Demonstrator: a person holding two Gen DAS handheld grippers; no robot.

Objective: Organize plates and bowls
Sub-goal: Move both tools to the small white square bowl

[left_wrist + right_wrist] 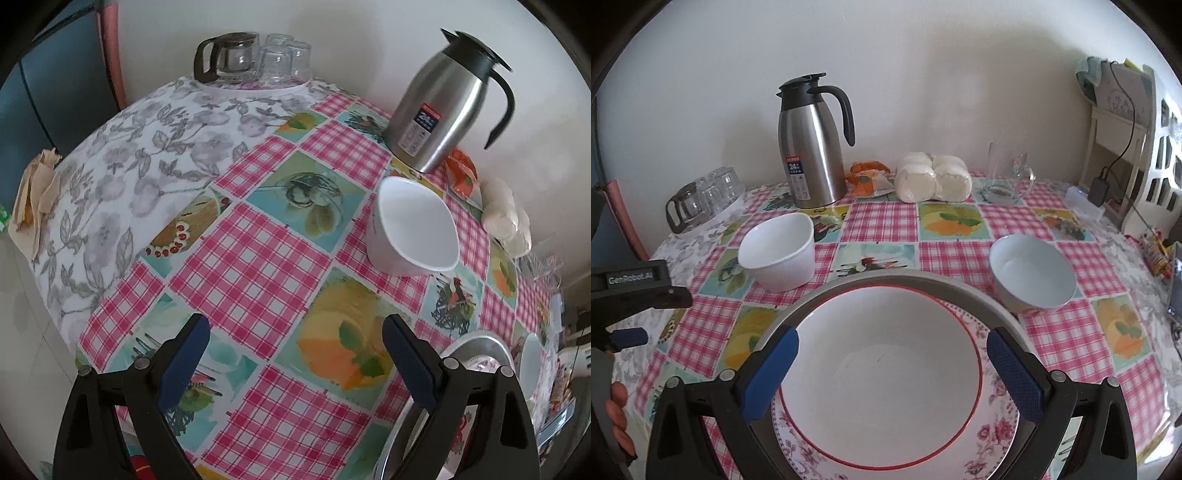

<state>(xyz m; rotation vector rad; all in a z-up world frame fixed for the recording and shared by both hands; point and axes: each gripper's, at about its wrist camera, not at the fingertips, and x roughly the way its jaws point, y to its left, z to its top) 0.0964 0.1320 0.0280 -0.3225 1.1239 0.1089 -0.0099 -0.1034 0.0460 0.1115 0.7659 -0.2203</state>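
So on the right wrist cam, going left to right: the left gripper [628,338] pokes in at 9 o'clock, side-on, so only one blue pad shows there. In its own view the left gripper [295,363] has its fingers spread wide with nothing between them, hovering over the checked tablecloth [255,258].

Back at 10 o'clock there's a glass coffee pot [685,208] with upturned glasses [722,186] right beside it. At 11 o'clock stands a steel thermos jug [812,147]. Just in front of it sits a squarish white bowl [779,253], upright and empty; the left cam has the same white bowl [413,229] at 2 o'clock, near the jug's base.

Dead centre and low, a red-rimmed white bowl [882,373] sits on a floral plate [993,432], which rests in a grey metal tray [923,277]. The right gripper [892,373] is open too, blue pads straddling the red-rimmed bowl, though I can't tell if they're touching it.

At 12 to 1 o'clock by the wall there's a bag of white buns [932,177], then a clear glass pitcher [1006,173]. At 3 o'clock a pale blue bowl [1032,271] sits upright and empty, just beside the tray's rim.
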